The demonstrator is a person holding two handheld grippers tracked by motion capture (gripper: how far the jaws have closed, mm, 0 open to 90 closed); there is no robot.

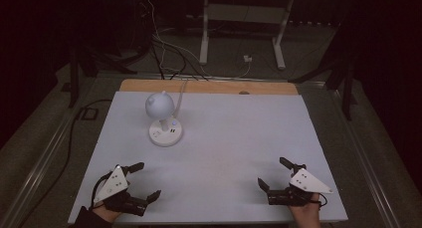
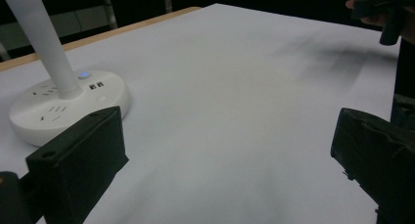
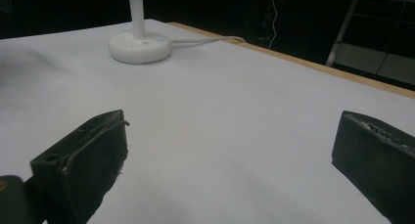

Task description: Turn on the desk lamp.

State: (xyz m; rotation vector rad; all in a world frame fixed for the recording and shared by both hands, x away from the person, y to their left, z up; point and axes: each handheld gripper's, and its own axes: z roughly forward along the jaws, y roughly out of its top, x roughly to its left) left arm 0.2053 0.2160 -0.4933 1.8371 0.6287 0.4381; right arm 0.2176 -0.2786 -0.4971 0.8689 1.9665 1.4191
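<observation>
The white lamp (image 1: 164,119) stands upright in the upper left of the high view, on the white surface (image 1: 239,138), its stem vertical. The left gripper (image 1: 143,180) is at the lower left with fingers spread and empty; the right gripper (image 1: 272,174) at the lower right is also spread and empty. The lamp lies up and slightly right of the left gripper, probably the nearer one.
</observation>
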